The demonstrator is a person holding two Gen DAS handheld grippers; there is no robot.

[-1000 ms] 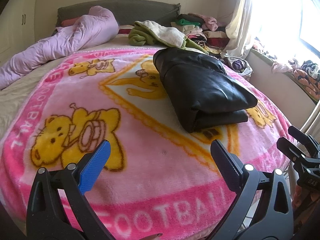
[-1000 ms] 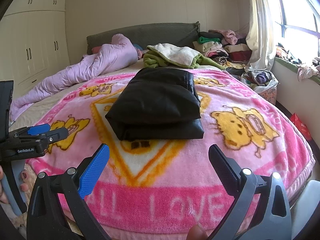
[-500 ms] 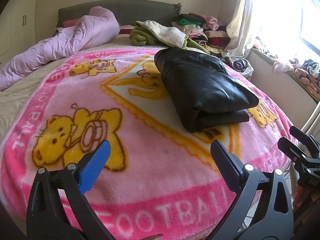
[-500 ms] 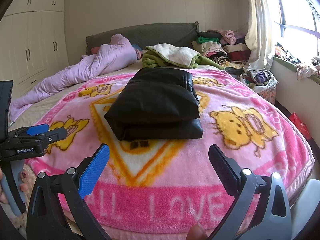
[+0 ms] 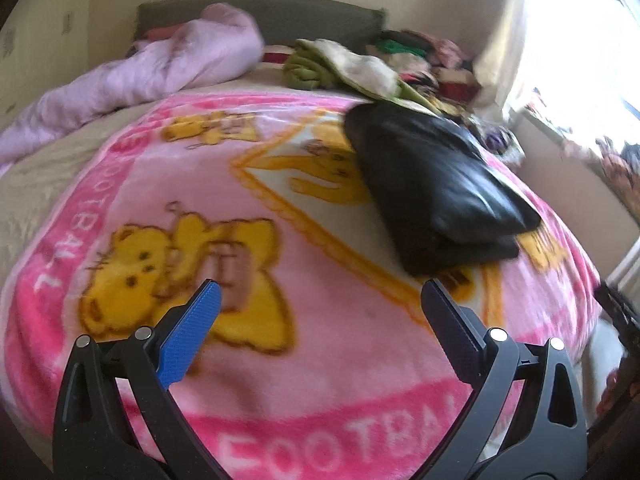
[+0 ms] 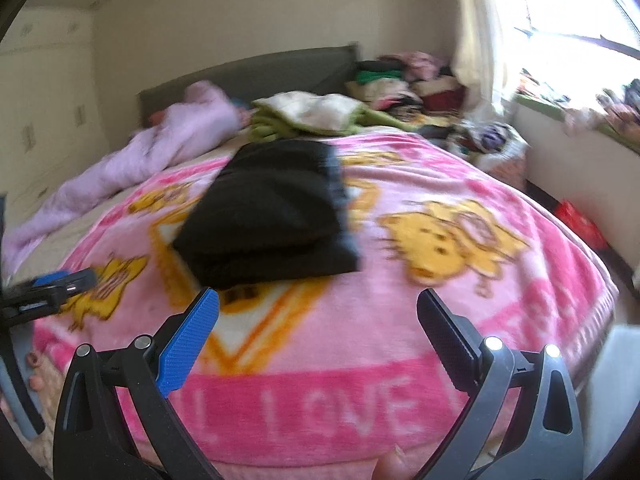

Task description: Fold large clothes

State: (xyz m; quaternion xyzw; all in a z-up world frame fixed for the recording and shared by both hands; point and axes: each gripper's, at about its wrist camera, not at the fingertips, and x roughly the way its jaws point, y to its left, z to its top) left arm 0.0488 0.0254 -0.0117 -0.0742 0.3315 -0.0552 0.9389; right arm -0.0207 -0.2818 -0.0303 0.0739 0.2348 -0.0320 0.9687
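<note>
While both grippers (image 5: 320, 300) (image 6: 318, 300) gape empty, folded black garment (image 6: 268, 212) lies ahead on pink blanket (image 6: 400, 320); nothing between.

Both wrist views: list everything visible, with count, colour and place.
folded garment: one, black, middle of the blanket
blanket: one, pink with yellow cartoon figures, covering the bed
quilt: one, lilac, bunched at far left
green and cream cloth: one heap, behind the garment
clothes pile: mixed colours, by the headboard
headboard: one, grey-green, far wall
left gripper: open, empty
right gripper: open, empty
</note>
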